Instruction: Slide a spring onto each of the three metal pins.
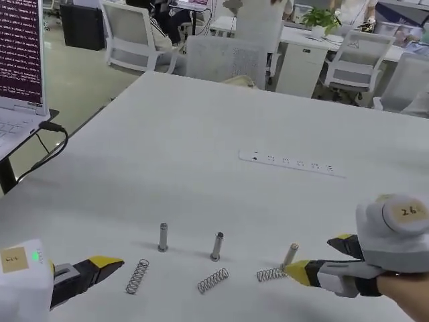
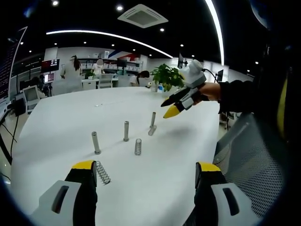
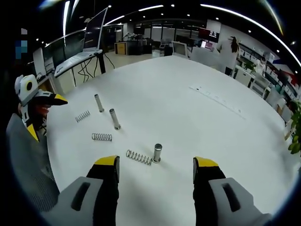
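Nothing of the task is done yet, as far as the pictures show: all three pins stand bare on the white desk (image 1: 201,134) and all three springs lie on their sides beside them. Farthest left, the left claw (image 2: 146,165) is released, jaws wide apart and holding nothing, low over the desk with the left spring (image 1: 137,276) just ahead of its left jaw. That spring lies at about 7 o'clock from the left pin (image 1: 163,237), near it but apart. Next, the middle spring (image 1: 213,280) rests at about 6 o'clock from the middle pin (image 1: 217,246), also clear of it. Then the right spring (image 1: 271,274) lies at about 8 o'clock from the right pin (image 1: 290,255), one end right at the pin's foot; whether it touches cannot be told. Farthest right, the right claw (image 3: 156,161) is likewise released and empty, with that pin and spring at 12 o'clock just beyond its tips. What is left, by my reading, is the whole job: pick up each spring, turn it upright and slide it over its pin, three times.
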Action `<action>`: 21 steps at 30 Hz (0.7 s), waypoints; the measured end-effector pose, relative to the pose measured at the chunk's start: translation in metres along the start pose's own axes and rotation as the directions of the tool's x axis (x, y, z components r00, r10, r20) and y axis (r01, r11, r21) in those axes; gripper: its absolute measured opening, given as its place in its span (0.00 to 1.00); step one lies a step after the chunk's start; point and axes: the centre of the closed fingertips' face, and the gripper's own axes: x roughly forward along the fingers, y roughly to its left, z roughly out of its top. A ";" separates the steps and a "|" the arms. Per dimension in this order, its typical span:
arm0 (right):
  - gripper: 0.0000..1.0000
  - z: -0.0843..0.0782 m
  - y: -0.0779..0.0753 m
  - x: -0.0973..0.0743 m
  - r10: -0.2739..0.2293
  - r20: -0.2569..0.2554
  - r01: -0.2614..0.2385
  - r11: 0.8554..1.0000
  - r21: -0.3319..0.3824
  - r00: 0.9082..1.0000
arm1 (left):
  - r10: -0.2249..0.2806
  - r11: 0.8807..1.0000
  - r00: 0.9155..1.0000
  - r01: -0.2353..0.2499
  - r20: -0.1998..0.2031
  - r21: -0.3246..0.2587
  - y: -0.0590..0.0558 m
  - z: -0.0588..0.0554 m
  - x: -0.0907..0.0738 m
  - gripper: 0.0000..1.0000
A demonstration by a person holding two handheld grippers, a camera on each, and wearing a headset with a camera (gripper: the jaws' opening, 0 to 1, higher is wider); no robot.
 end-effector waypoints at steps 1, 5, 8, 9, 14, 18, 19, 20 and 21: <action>0.64 0.000 0.001 0.000 0.004 0.002 -0.004 1.000 0.002 1.000 | -0.001 1.000 1.000 0.001 -0.002 0.001 0.000 0.000 0.000 0.83; 0.67 -0.002 0.004 -0.001 0.008 0.005 -0.008 1.000 -0.009 1.000 | -0.004 1.000 1.000 0.004 -0.004 0.003 0.001 0.000 0.001 0.83; 0.69 -0.003 0.006 -0.003 0.011 0.013 -0.011 1.000 -0.007 1.000 | -0.006 1.000 1.000 0.006 -0.005 0.004 0.001 0.000 0.002 0.83; 0.70 -0.004 0.007 -0.004 0.013 0.016 -0.013 1.000 -0.002 1.000 | -0.007 1.000 1.000 0.007 -0.006 0.005 0.001 0.000 0.002 0.83; 0.72 -0.009 0.007 -0.007 0.008 0.020 -0.009 1.000 0.004 1.000 | -0.014 1.000 1.000 0.014 -0.010 0.014 0.000 0.002 0.003 0.82; 0.73 -0.013 0.008 -0.009 0.009 0.022 -0.009 1.000 0.015 1.000 | -0.026 0.999 1.000 0.027 -0.017 0.029 -0.002 0.005 0.005 0.82; 0.73 -0.014 0.008 -0.010 0.009 0.024 -0.009 1.000 0.016 1.000 | -0.028 0.999 0.999 0.029 -0.018 0.032 -0.002 0.006 0.005 0.82; 0.73 -0.014 0.008 -0.011 0.009 0.027 -0.009 1.000 0.018 1.000 | -0.034 0.999 0.999 0.035 -0.020 0.035 -0.003 0.006 0.007 0.82; 0.73 -0.014 0.008 -0.012 0.009 0.029 -0.010 1.000 0.019 1.000 | -0.037 0.999 0.999 0.038 -0.022 0.038 -0.003 0.007 0.007 0.82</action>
